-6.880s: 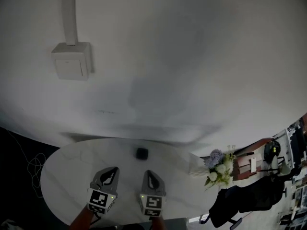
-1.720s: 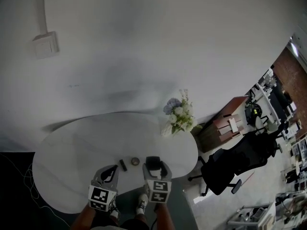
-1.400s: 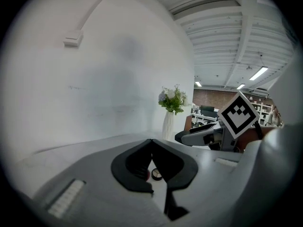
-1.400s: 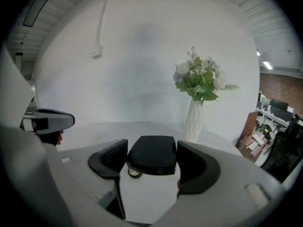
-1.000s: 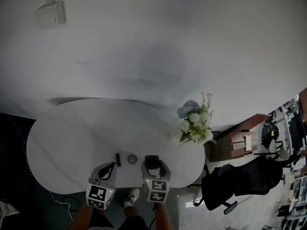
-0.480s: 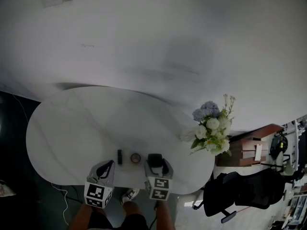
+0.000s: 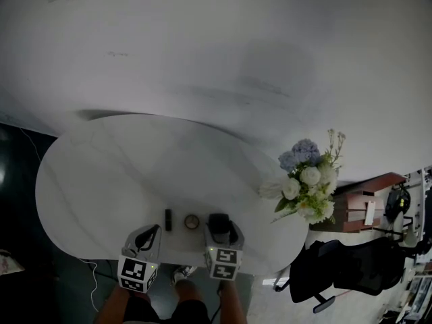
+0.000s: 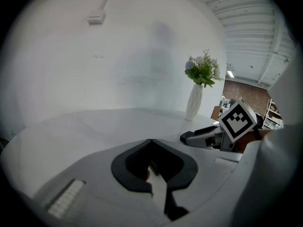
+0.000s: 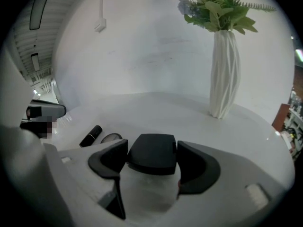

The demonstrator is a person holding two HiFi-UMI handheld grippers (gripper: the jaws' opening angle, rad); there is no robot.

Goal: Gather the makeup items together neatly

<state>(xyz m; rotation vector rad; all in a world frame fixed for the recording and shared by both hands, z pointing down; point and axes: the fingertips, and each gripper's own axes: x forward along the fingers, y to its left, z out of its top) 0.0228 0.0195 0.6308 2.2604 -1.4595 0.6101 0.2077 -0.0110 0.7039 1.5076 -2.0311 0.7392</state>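
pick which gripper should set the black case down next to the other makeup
Right. The right gripper holds the black case, just beside the round compact and lipstick. The left gripper is shut and empty, so it has nothing to place.

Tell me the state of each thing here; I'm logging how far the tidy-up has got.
left gripper: fingers shut, empty.
right gripper: fingers shut on the black compact.
black compact: closed, held level.
lipstick: capped, lying on its side on the table.
round compact: lying flat beside the lipstick.
vase: upright, holding flowers.
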